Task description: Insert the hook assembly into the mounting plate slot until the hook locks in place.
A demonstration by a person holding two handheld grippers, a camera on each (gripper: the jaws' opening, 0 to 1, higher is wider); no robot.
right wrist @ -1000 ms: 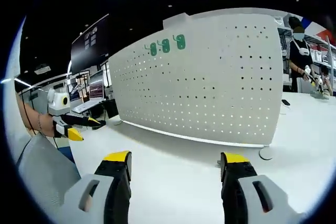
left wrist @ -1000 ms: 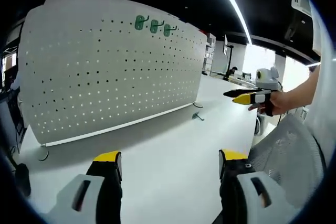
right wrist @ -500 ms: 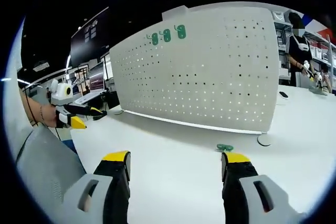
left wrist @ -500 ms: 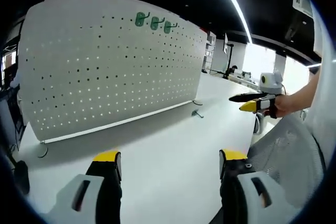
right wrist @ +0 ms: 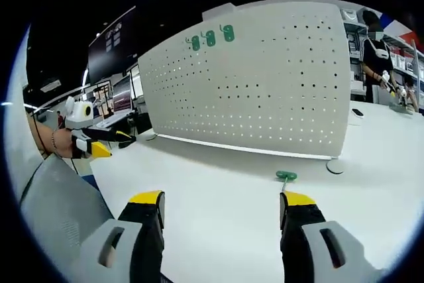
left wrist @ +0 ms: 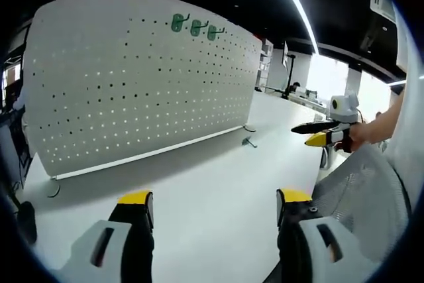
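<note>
White pegboard [left wrist: 139,84] stands upright on the white table [left wrist: 212,190], filling 10 to 1 o'clock in the left gripper view; same board [right wrist: 265,84] at 12 to 2 o'clock in the right gripper view. Three green hooks [left wrist: 193,28] hang in a row near the board's top edge, at about 12 o'clock; in the right gripper view the row [right wrist: 210,38] sits at about 12 o'clock too. Loose green hook [right wrist: 285,177] lies flat on the table at about 4 o'clock in the right gripper view, just ahead of the right jaw tip, apart from the board foot. Small grey hook-like piece [left wrist: 249,142] lies on the table near the board's right foot at about 2 o'clock in the left gripper view; can't tell what it is. Left gripper [left wrist: 215,198] jaws spread wide, nothing between them. Right gripper [right wrist: 221,198] jaws spread wide, empty. Right gripper also seen at 3 o'clock in the left gripper view [left wrist: 318,134], held by a hand [left wrist: 363,134]. Person [right wrist: 377,64] stands behind the board at 2 o'clock
</note>
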